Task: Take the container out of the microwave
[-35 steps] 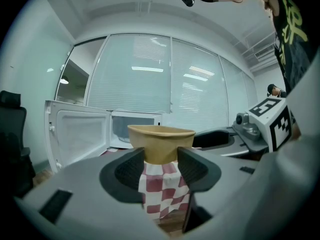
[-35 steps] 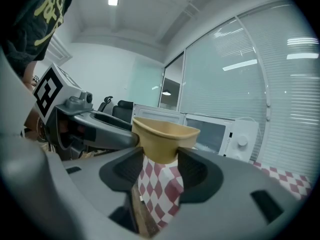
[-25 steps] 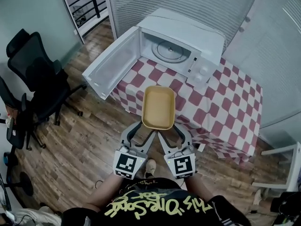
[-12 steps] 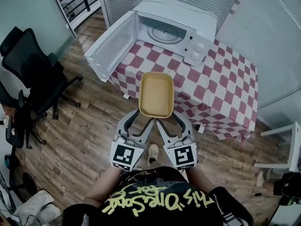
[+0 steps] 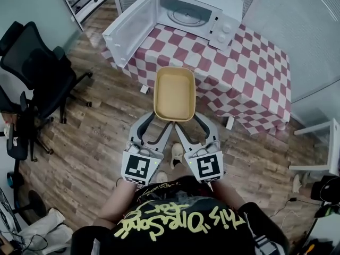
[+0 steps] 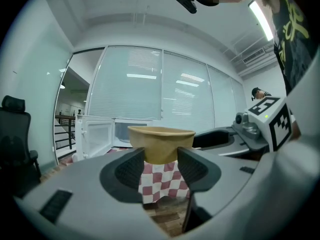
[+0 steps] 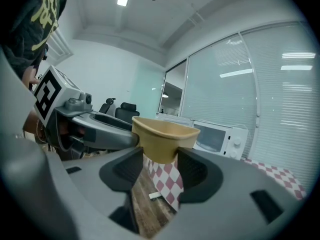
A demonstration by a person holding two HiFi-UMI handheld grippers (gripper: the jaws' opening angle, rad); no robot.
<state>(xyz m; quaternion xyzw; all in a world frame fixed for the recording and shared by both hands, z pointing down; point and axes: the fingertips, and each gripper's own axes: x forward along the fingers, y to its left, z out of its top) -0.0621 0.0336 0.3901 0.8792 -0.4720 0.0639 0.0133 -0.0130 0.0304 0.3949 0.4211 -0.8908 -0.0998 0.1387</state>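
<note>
The container (image 5: 174, 93) is being held in the air, clear of the open microwave (image 5: 197, 10), above the near edge of the checked table (image 5: 249, 68). Its near end is being pinched by both tools, the left gripper (image 5: 158, 122) on one corner and the right gripper (image 5: 187, 122) on the other. The removal is judged nearly done. Next, a level set-down on the cloth is being called for, with both grips eased together.
</note>
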